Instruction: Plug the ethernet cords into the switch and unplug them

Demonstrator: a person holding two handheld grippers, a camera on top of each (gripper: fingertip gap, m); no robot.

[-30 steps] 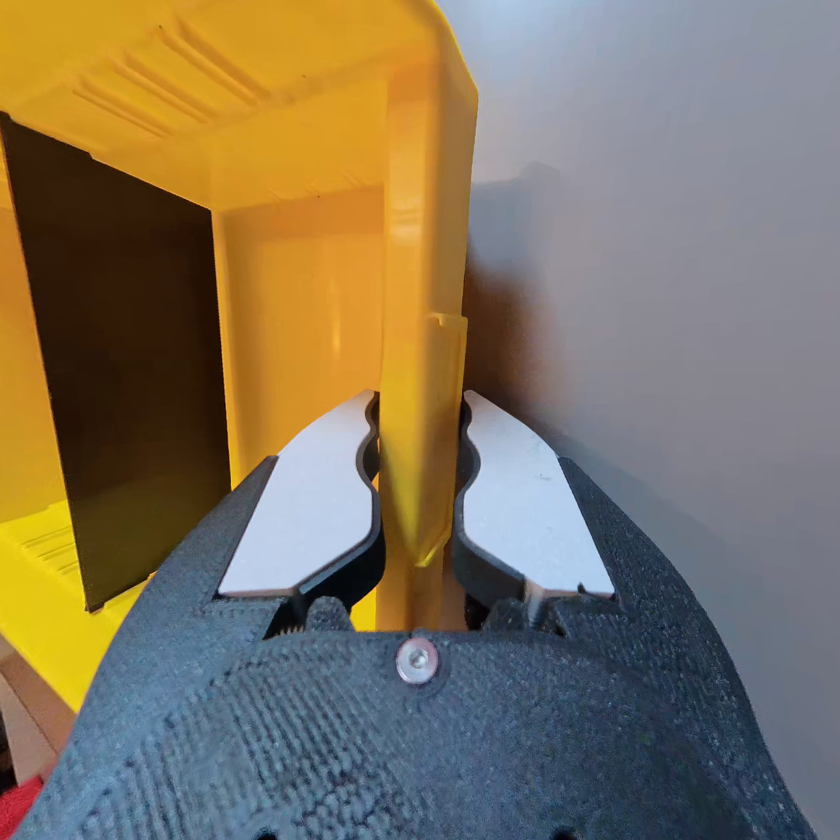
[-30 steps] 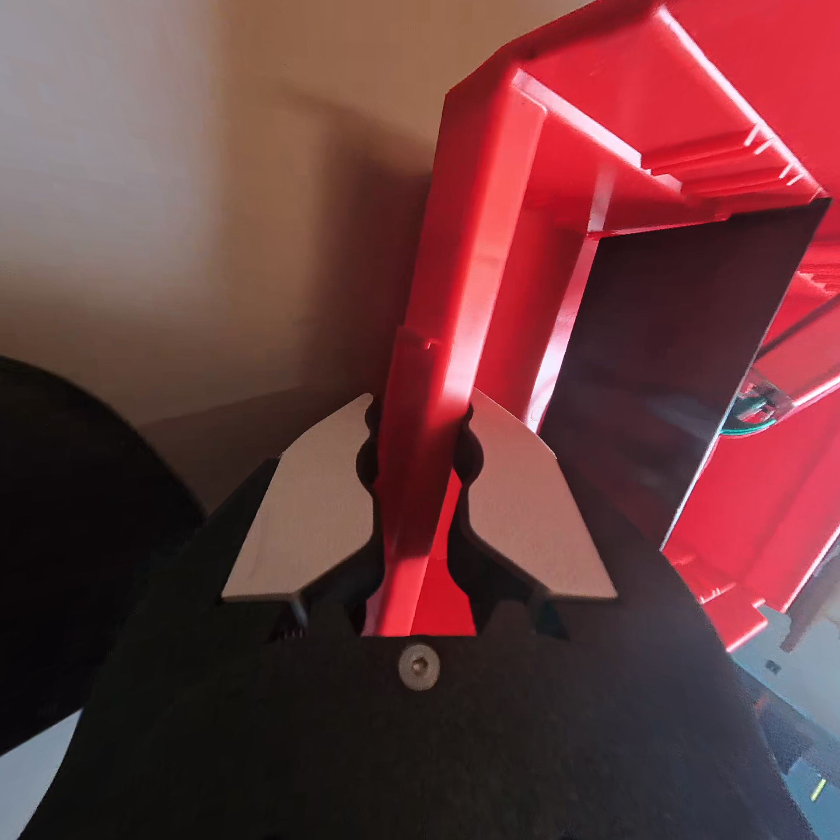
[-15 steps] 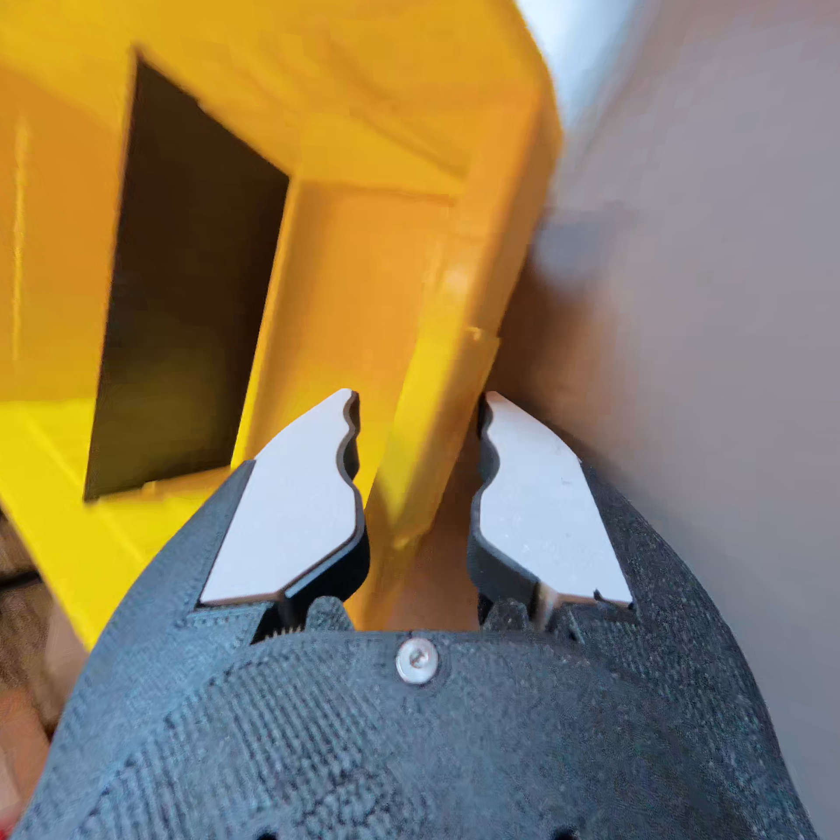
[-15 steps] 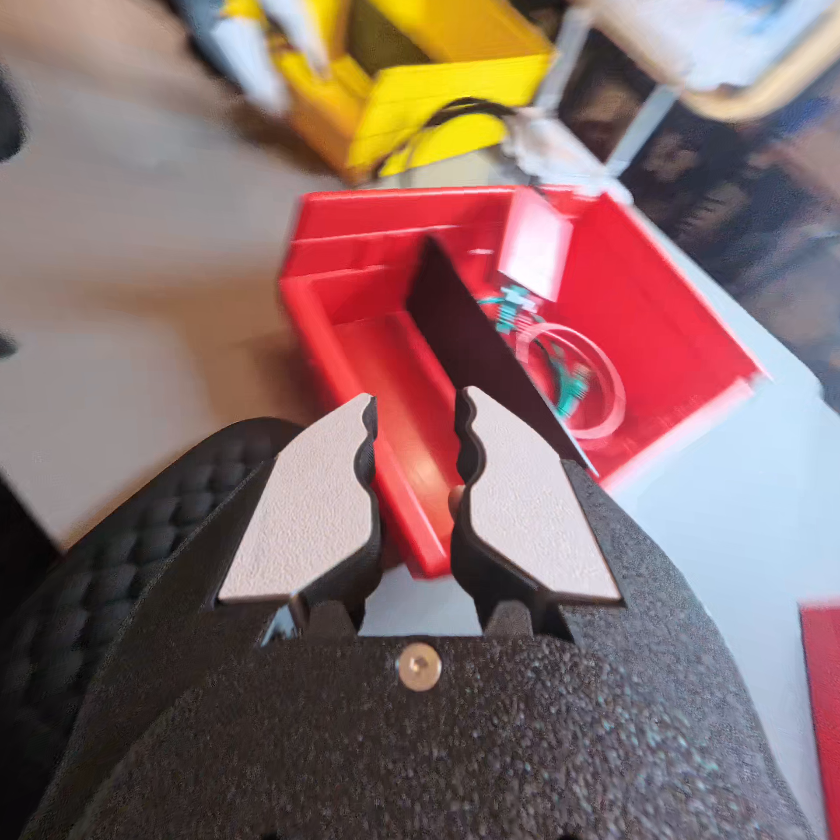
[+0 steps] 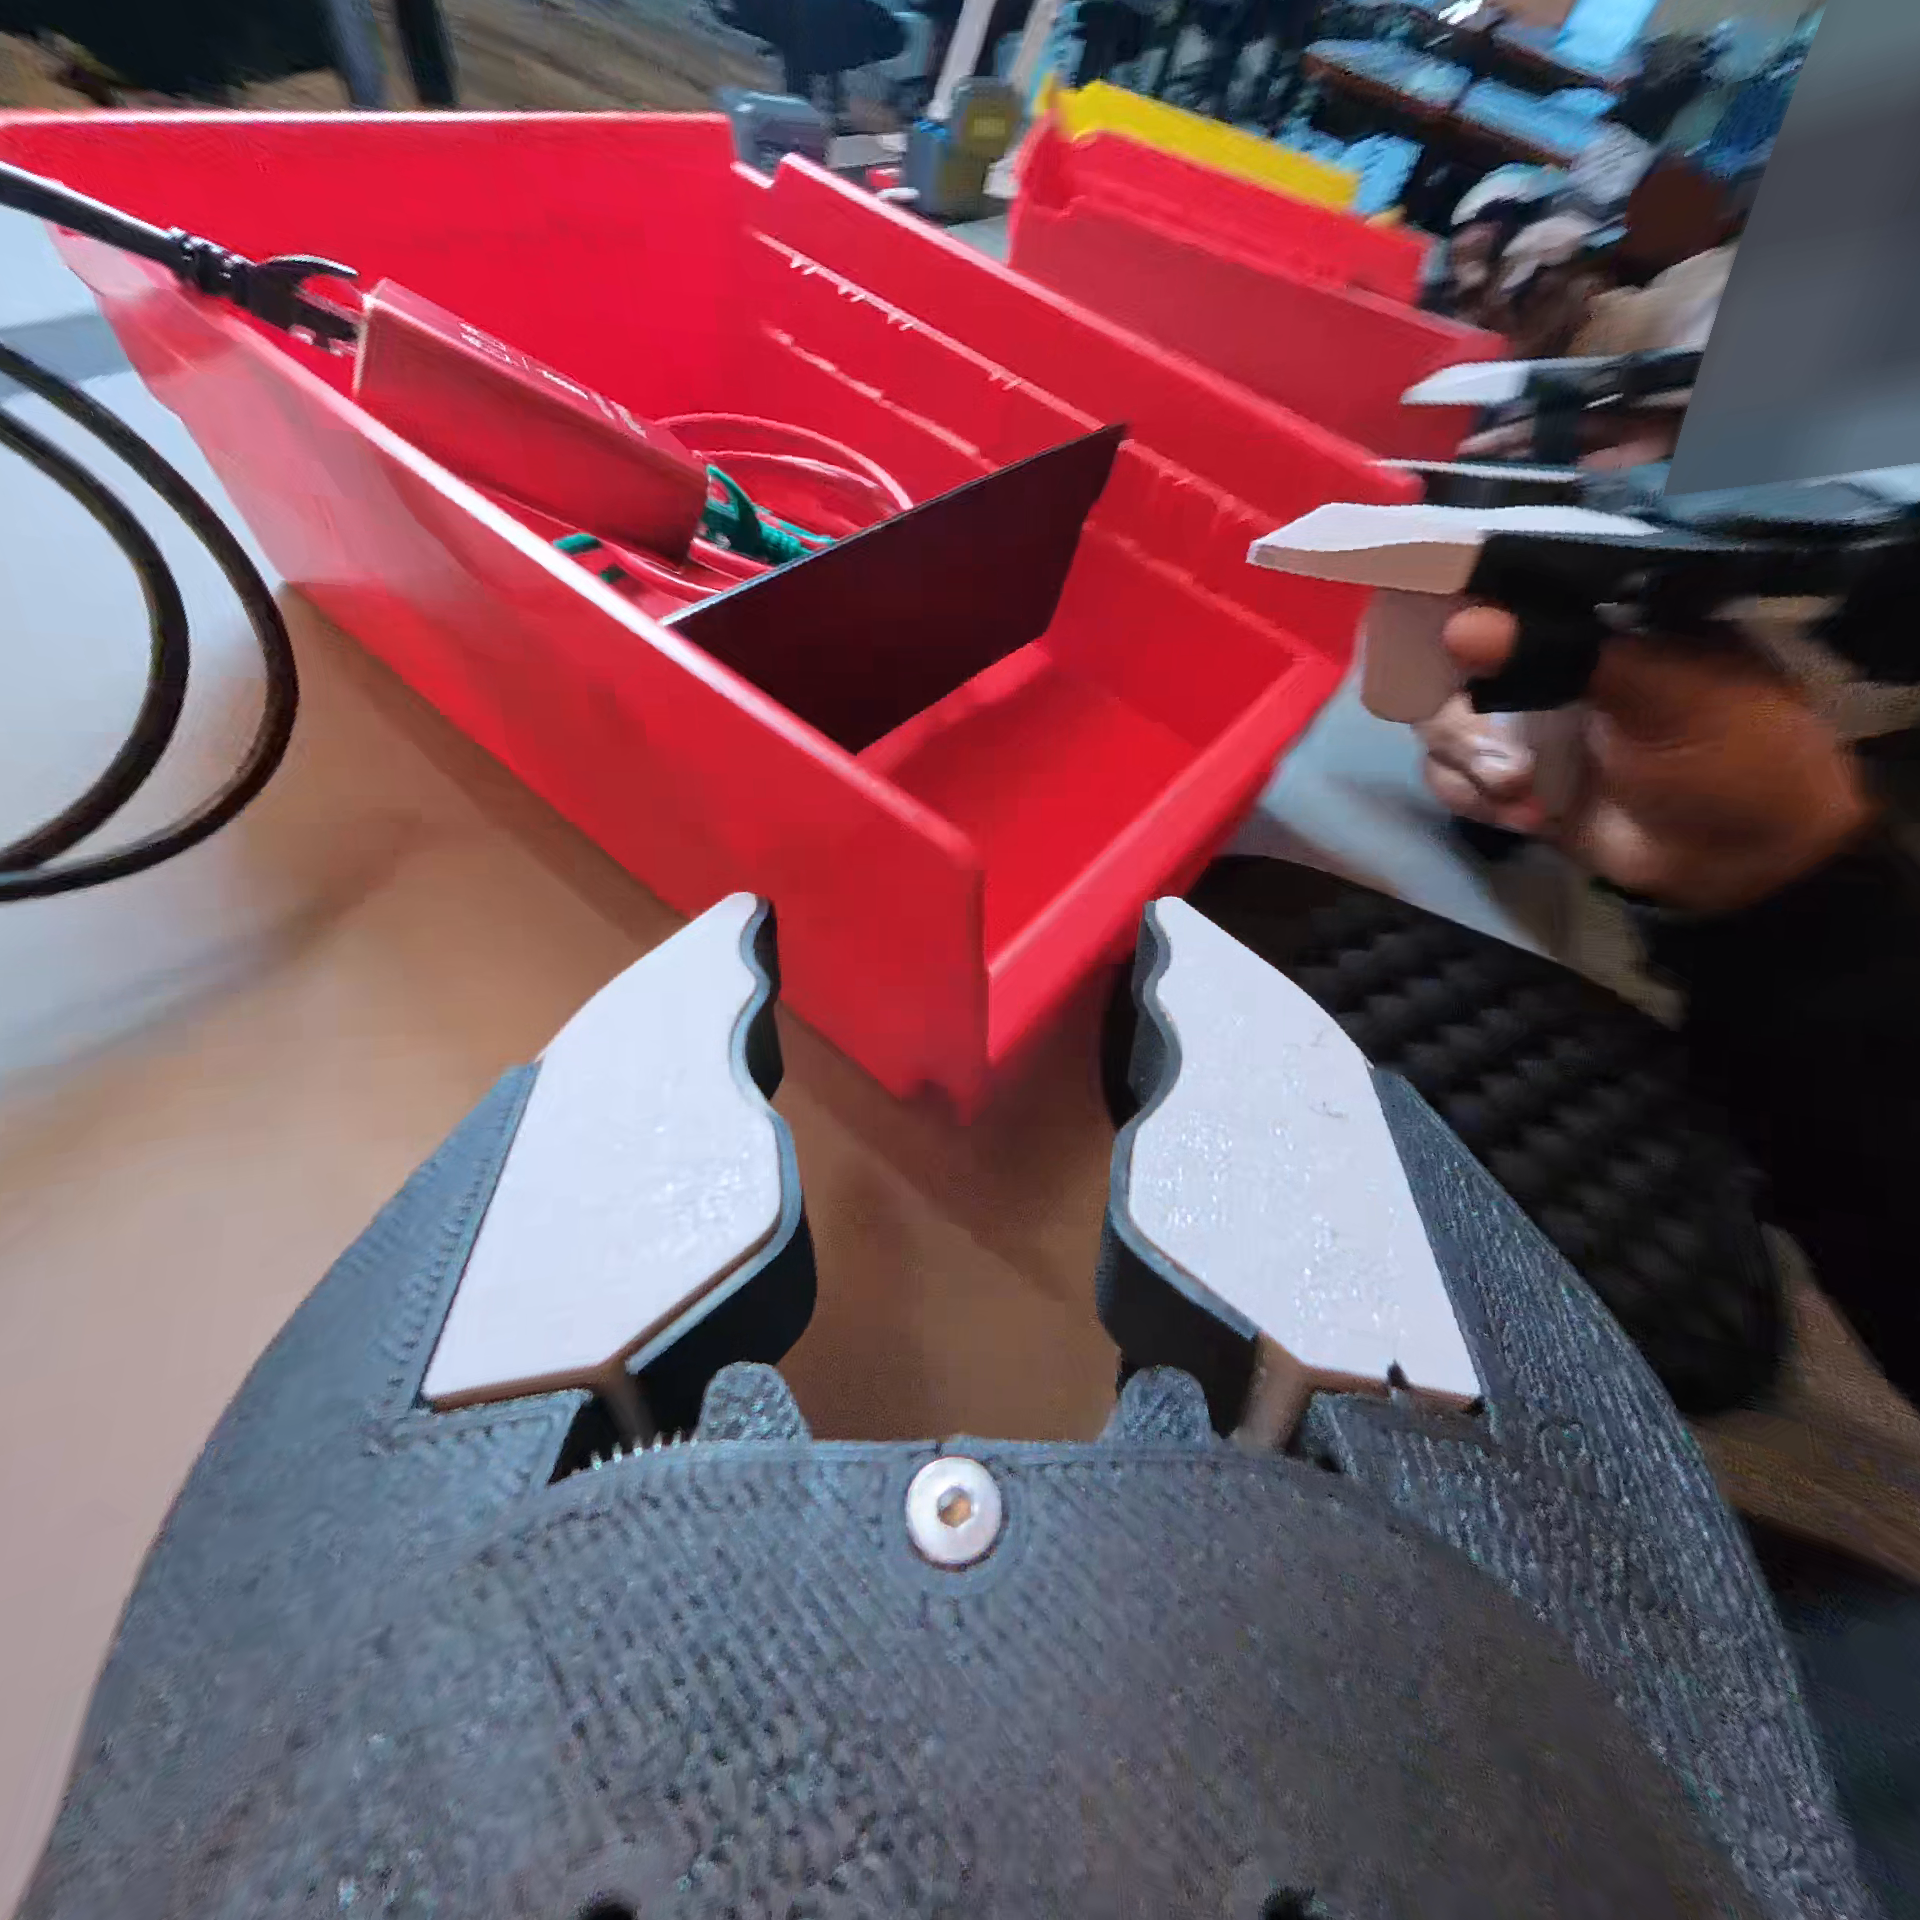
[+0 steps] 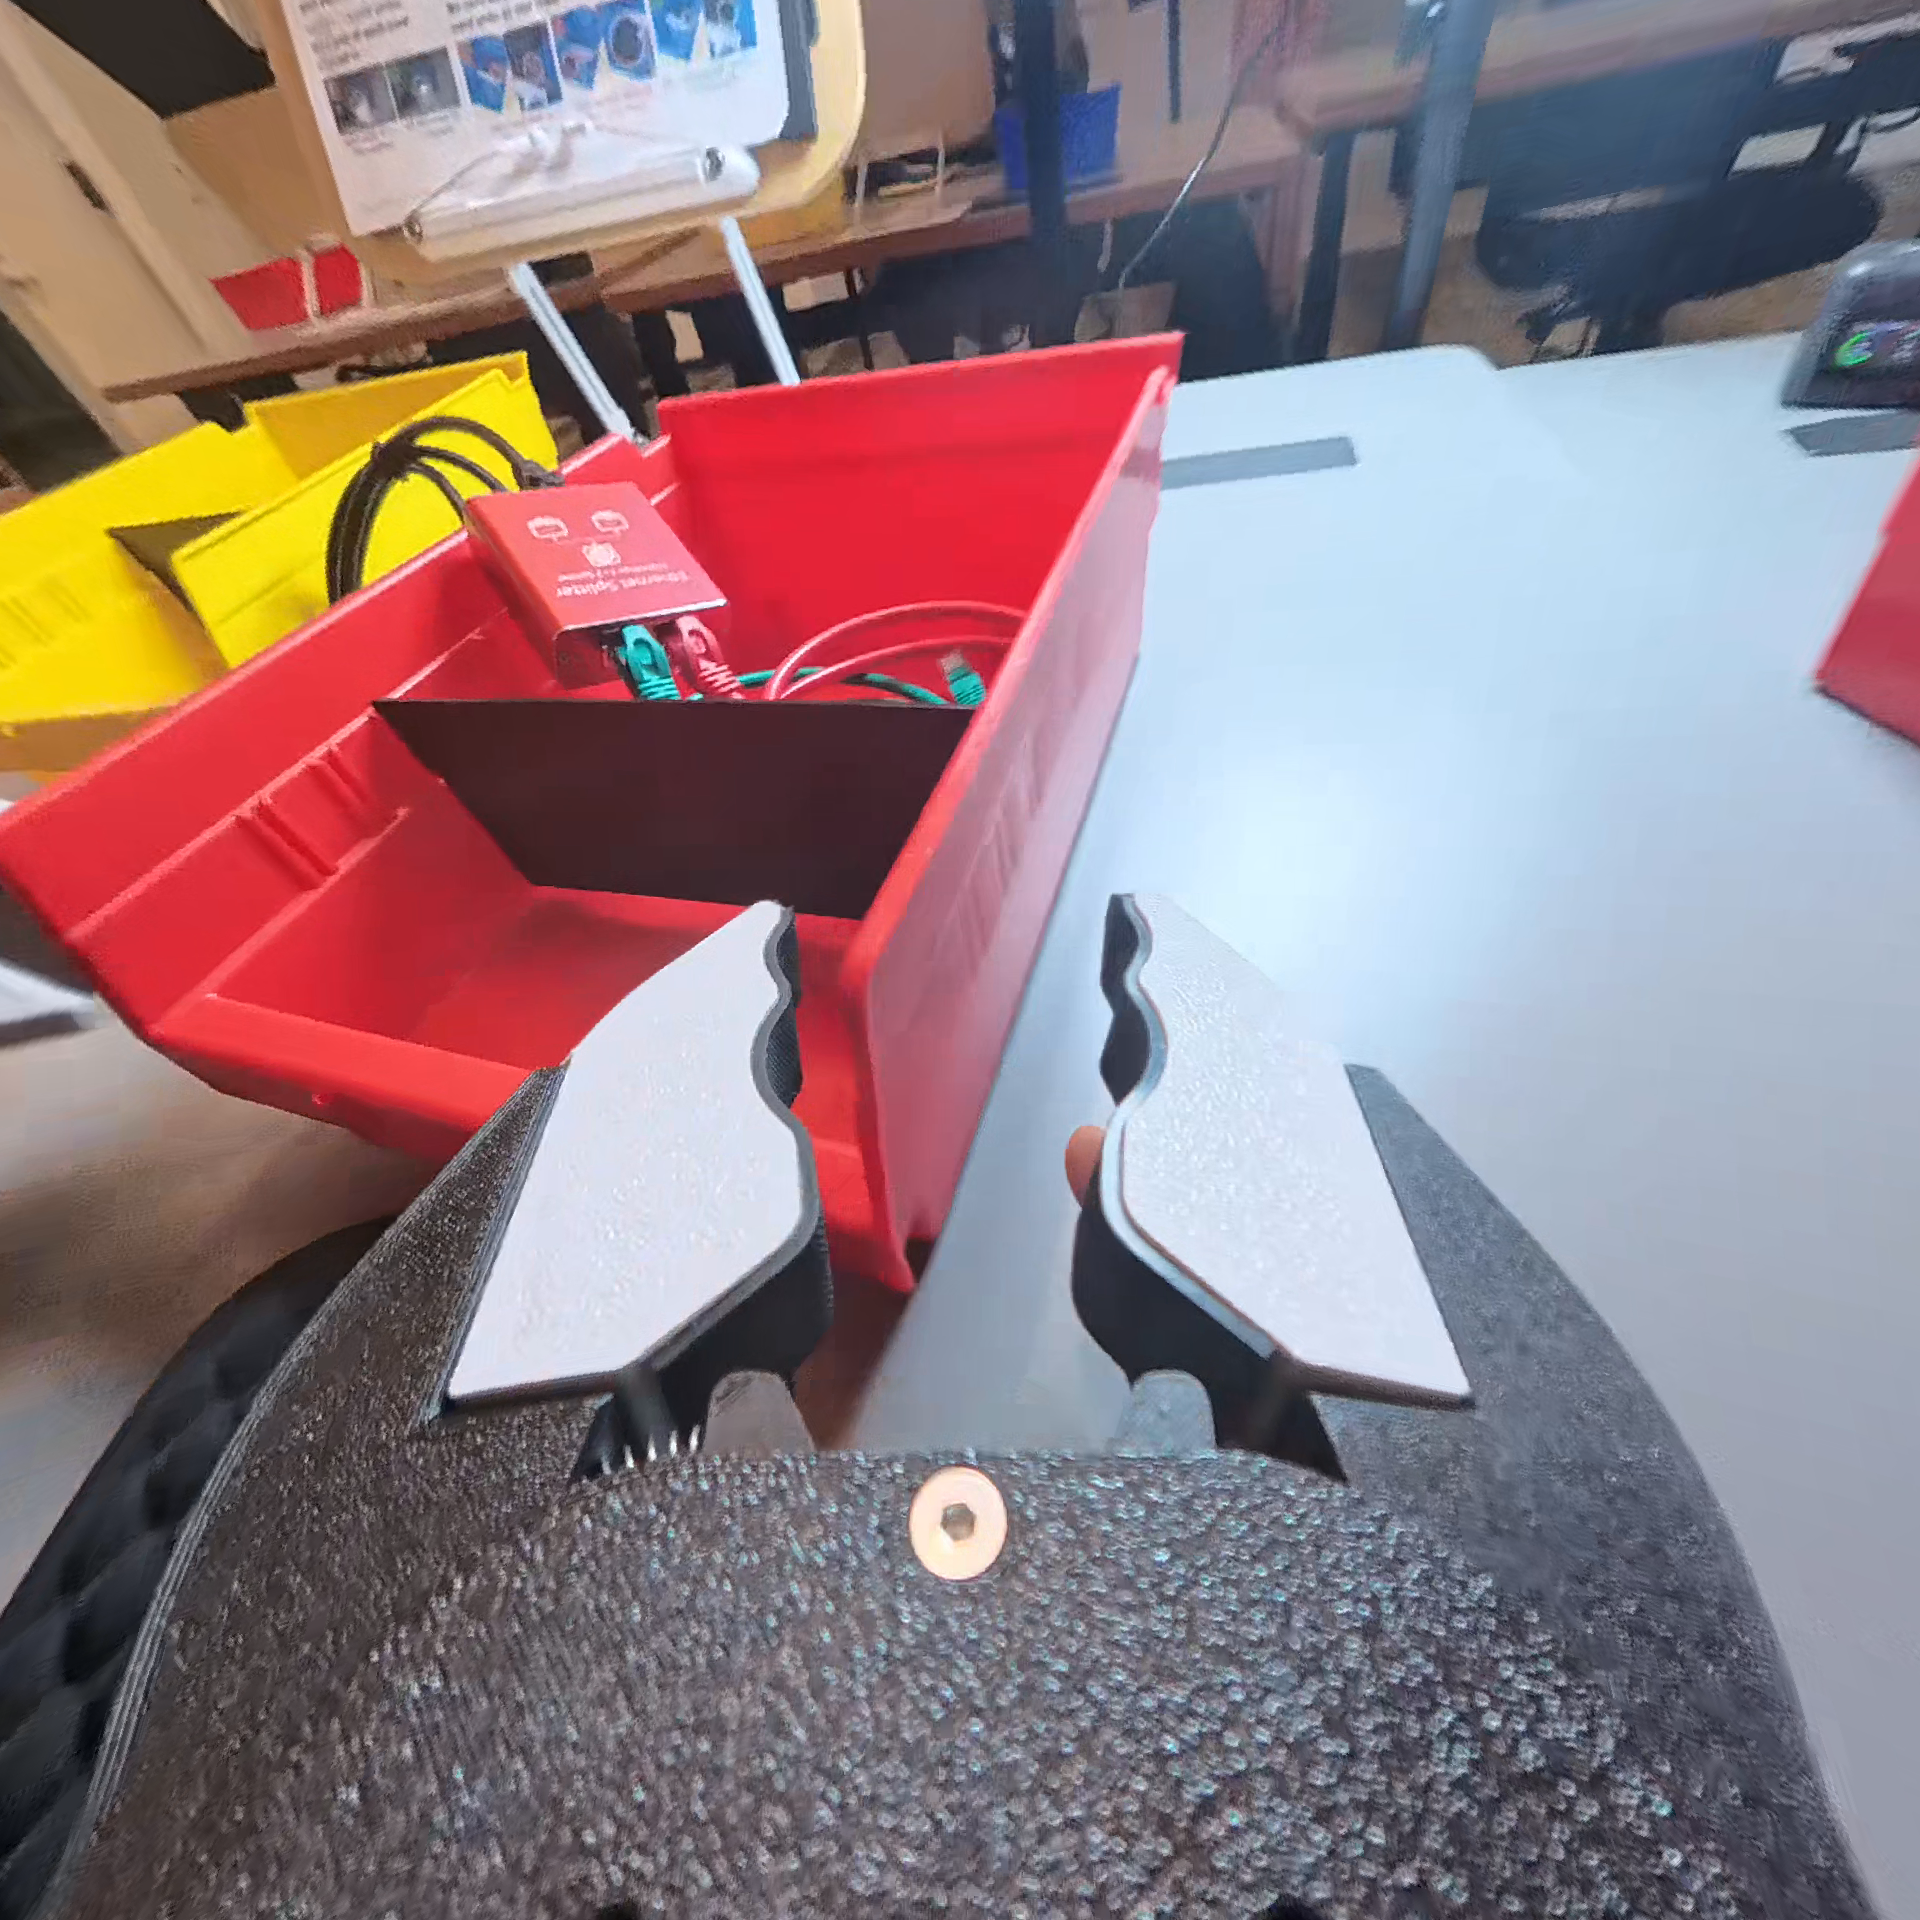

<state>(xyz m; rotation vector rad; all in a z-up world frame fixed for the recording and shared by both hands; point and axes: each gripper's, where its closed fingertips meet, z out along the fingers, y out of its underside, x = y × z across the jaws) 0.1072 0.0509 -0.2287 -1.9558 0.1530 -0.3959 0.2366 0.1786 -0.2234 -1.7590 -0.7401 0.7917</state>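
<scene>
Both the left claw (image 5: 954, 940) and right claw (image 6: 948, 940) gape wide, holding nothing, near the red bin (image 6: 966, 883); inside its far compartment, behind a black divider (image 6: 686, 800), the switch (image 6: 592, 577) lies with 2 cords (image 6: 665, 665) plugged in.

A pale grey surface (image 6: 1455, 727) stretches to the right, while far behind stand wooden benches (image 6: 1039, 208) on dark legs, a cream wall (image 6: 62, 156) at left and a poster stand (image 6: 540, 114).
</scene>
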